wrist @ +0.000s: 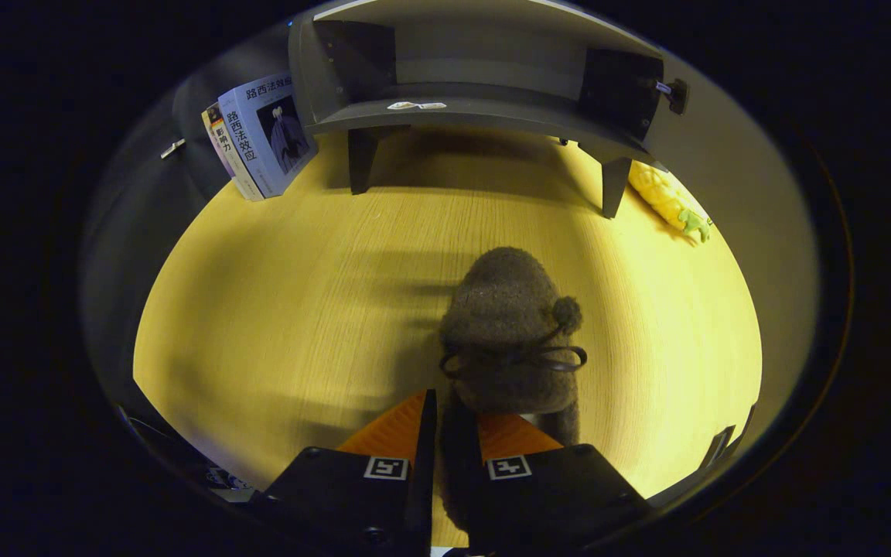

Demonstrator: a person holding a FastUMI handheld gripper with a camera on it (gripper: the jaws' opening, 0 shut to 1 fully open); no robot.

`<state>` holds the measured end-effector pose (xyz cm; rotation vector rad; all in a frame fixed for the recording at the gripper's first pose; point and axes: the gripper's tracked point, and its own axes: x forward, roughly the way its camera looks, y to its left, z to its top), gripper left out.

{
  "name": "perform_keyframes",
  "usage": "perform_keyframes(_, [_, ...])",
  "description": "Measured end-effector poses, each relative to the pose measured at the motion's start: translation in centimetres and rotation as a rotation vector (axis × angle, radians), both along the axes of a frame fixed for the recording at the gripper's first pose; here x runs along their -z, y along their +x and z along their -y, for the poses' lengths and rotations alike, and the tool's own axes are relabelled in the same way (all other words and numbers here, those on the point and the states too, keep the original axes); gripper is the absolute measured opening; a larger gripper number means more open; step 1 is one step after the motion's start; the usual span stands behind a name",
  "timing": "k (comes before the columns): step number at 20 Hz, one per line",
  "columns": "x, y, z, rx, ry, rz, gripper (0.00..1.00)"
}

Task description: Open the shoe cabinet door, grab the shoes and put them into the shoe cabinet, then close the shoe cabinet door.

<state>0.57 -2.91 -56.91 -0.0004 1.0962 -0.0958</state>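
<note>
A fuzzy brown shoe [509, 325] with a dark bow and a pom-pom hangs over the wooden tabletop [283, 309], toe pointing away from me. My gripper [452, 422] is shut on the shoe's near edge, which is pinched between both fingers. Far beyond the shoe stands the dark grey shoe cabinet [461, 108] on short legs. Its door [732, 178] is swung open to the right, with a small knob [676, 93] showing. The cabinet's inside shelf looks bare apart from a small sticker.
Two books [260, 139] lean against the wall to the left of the cabinet. A yellow corn-shaped plush toy [670, 201] lies on the table by the cabinet's right leg, under the open door.
</note>
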Motion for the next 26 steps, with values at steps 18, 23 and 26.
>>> perform_keyframes(18, [0.5,3.5,0.8,-0.019,-0.001,0.207,0.06])
perform_keyframes(23, [-5.6,3.4,1.8,-0.002,0.020,0.237,0.05])
perform_keyframes(26, [-11.7,4.5,1.6,-0.010,0.045,0.299,0.05])
